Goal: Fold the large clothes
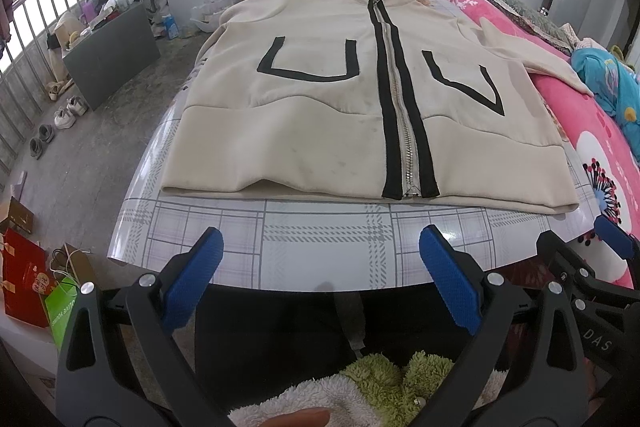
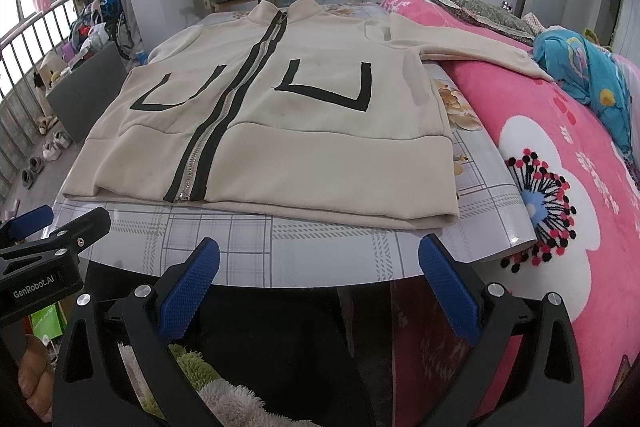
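Lying flat and front-up on the plaid-covered table (image 1: 320,239), the cream jacket (image 1: 320,123) is zipped, its hem toward the grippers and one sleeve (image 2: 472,45) draped onto the pink blanket (image 2: 560,187). Both grippers hover short of the table's near edge, clear of the cloth. The left gripper (image 1: 320,251) has its jaws spread wide — empty, touching nothing. The right gripper (image 2: 320,259) is likewise released, its blue pads (image 2: 448,291) well apart.
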The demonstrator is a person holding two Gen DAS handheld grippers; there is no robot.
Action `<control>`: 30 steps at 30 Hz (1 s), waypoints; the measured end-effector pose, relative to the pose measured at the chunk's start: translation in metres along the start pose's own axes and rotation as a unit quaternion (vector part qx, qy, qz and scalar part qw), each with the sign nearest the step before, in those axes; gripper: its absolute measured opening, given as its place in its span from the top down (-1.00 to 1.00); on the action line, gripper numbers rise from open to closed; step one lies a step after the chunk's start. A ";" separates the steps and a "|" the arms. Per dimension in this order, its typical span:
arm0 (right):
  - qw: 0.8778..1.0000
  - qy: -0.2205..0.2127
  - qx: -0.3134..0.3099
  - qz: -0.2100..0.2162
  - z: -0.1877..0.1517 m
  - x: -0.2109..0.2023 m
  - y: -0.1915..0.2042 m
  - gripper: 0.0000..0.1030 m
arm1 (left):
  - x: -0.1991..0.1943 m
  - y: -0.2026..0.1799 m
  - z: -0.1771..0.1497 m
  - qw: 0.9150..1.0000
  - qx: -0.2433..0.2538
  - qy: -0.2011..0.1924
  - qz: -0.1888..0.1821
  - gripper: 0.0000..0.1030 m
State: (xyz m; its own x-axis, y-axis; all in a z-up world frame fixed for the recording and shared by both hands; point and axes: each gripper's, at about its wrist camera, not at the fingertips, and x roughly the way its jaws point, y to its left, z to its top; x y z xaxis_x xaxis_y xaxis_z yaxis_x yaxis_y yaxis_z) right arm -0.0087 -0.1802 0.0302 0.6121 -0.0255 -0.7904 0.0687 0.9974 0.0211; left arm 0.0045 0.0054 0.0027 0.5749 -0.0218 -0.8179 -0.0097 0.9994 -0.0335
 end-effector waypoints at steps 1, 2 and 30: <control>1.000 0.000 0.000 0.000 0.001 0.000 0.000 -0.88 | 0.000 0.000 0.000 1.000 0.000 0.000 0.000 -0.84; 1.000 0.000 0.000 0.000 0.000 0.000 0.000 -0.88 | 0.000 0.000 0.000 1.000 0.000 0.000 0.000 -0.84; 1.000 0.000 0.000 0.000 0.001 0.000 0.002 -0.88 | -0.001 0.003 0.001 1.000 -0.001 -0.002 -0.001 -0.84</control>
State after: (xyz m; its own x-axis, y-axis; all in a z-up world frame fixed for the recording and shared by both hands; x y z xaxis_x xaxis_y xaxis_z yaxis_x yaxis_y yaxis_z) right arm -0.0078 -0.1787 0.0305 0.6123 -0.0262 -0.7902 0.0684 0.9975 0.0200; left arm 0.0046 0.0084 0.0042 0.5786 -0.0235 -0.8153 -0.0107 0.9993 -0.0364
